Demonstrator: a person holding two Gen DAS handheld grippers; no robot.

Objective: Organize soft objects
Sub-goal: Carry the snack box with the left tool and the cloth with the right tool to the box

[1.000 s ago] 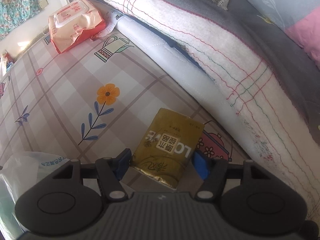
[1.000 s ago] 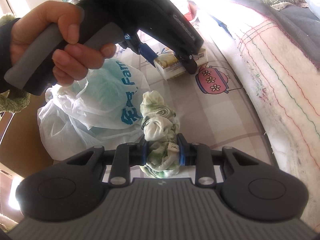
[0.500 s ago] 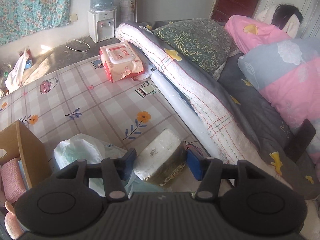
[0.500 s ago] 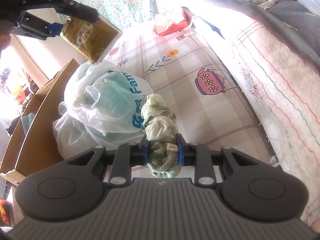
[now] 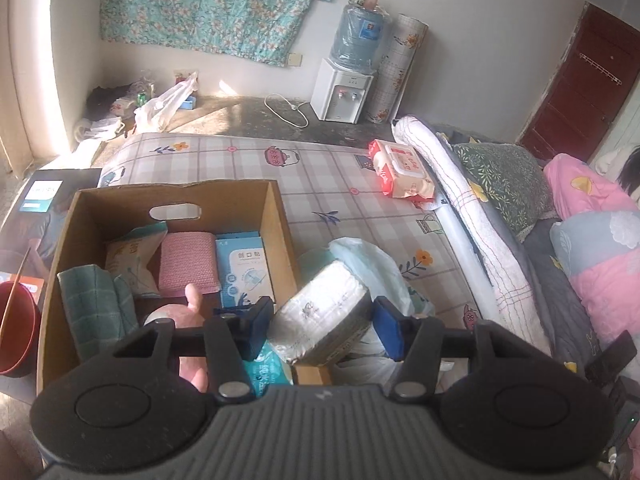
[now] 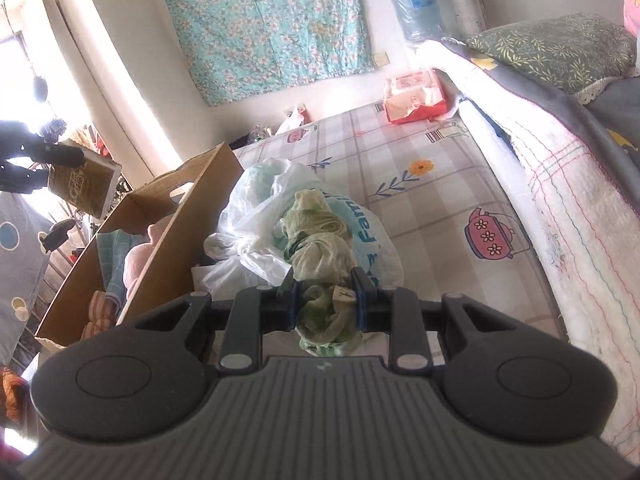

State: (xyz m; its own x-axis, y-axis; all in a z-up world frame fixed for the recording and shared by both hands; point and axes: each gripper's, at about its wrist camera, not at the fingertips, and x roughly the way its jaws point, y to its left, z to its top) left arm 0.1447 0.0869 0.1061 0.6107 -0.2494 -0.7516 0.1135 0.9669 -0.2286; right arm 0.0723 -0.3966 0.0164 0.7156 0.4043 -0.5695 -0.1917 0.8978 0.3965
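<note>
So right now my left tool (image 5: 320, 326) is pinching a pack of tissues (image 5: 322, 312), tilted, both blue pads pressed against its ends. Its jaws were just narrowing onto that pack, which sits between them. Below and to the left of the tool is the open cardboard box (image 5: 276, 216), and I can see it's already got stuff in it: a pink knitted cloth (image 5: 188, 260), a blue wipes packet (image 5: 244, 266), a green checked towel (image 5: 94, 308) and something pink and plush (image 5: 192, 316) right by the tool's left finger. Under the pack, just right of the box, there's a white plastic bag (image 5: 376, 268) lying on the bed sheet (image 5: 320, 184).

My right tool (image 6: 325, 300) is clamped tight on a bunched-up green and cream cloth (image 6: 316, 240) (looks like rolled socks, can't say for sure). The cloth sticks out ahead of the pads and hangs in front of that same plastic bag. The box is off to the left of this tool, and further up-left the tissue pack shows in the other tool, above the box. A red-and-white wipes pack (image 6: 414, 94) sits far ahead on the sheet, next to the rolled white quilt (image 6: 560, 184) on the right.
</note>
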